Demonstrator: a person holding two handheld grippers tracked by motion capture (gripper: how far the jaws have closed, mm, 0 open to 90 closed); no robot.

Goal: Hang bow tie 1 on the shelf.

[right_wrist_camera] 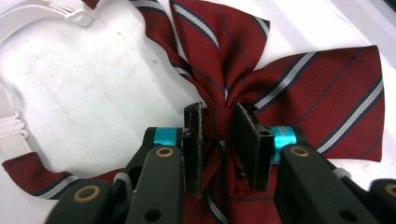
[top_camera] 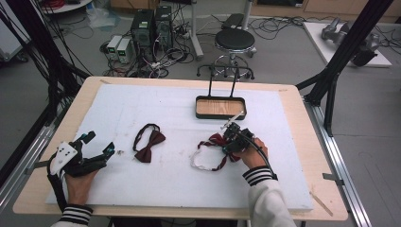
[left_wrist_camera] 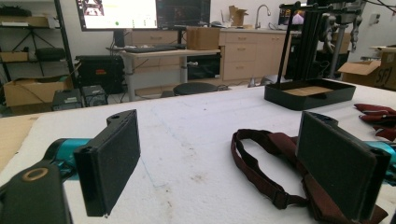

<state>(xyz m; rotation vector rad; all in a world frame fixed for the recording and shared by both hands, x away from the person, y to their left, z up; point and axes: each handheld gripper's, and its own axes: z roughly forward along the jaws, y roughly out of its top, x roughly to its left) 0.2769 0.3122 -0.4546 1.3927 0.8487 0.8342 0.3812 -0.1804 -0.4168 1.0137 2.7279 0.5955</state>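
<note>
Plain bow tie (top_camera: pixel 149 143) beside tray (top_camera: pixel 221 115)

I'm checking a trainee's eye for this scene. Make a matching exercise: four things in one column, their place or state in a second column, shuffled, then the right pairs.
Things
1. striped bow tie
2. plain dark red bow tie
3. black tray
4. left gripper

Places or states
A. jaws wide apart, nothing between them
B. pinched at its knot by the right gripper
C. at the far side of the white mat, wooden floor inside
D. lying loose on the mat, untouched

Pairs: 1-B, 2-D, 3-C, 4-A
</note>
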